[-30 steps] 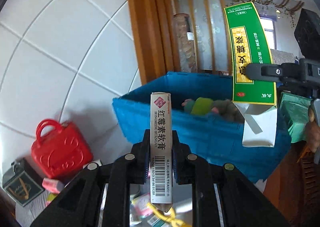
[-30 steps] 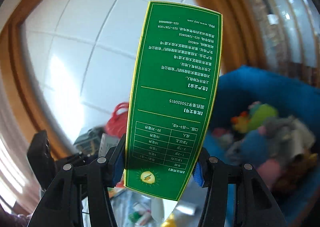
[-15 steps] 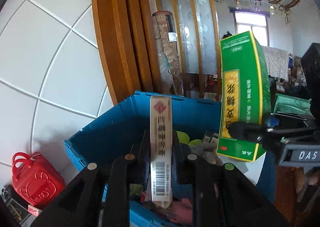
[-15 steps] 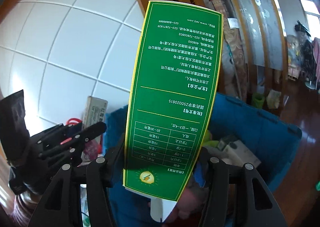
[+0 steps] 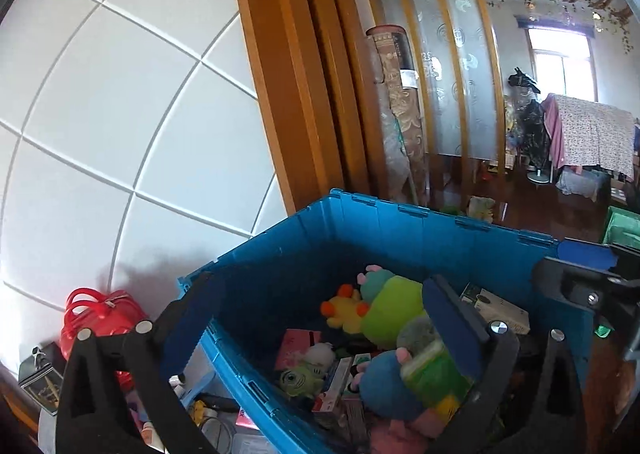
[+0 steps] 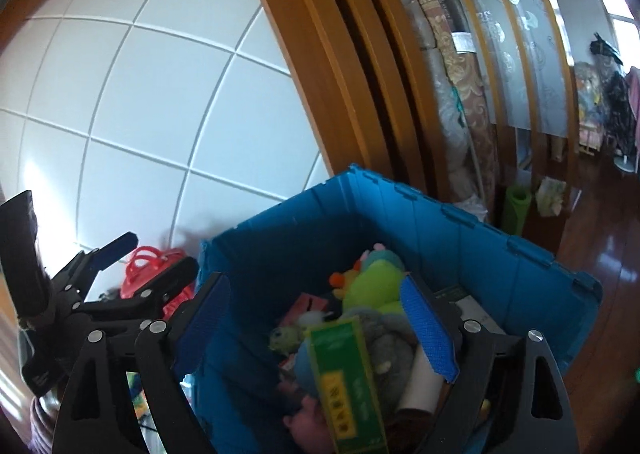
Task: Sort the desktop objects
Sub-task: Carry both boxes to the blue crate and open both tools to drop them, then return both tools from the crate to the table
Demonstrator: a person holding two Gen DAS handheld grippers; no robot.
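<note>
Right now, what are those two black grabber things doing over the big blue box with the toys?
A person is tidying up with a grabber in each hand. Both the left gripper and the right gripper are open and empty above the blue bin. The green box is blurry, lying among the stuffed toys, apparently just dropped in. A red bag sits outside by the wall.

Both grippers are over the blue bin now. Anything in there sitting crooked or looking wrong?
The green box lies tilted on top of the plush toys in the blue bin, blurred in the right wrist view, so it may not have settled. Both the left gripper and right gripper are open and hold nothing. Otherwise just a jumbled pile.
</note>
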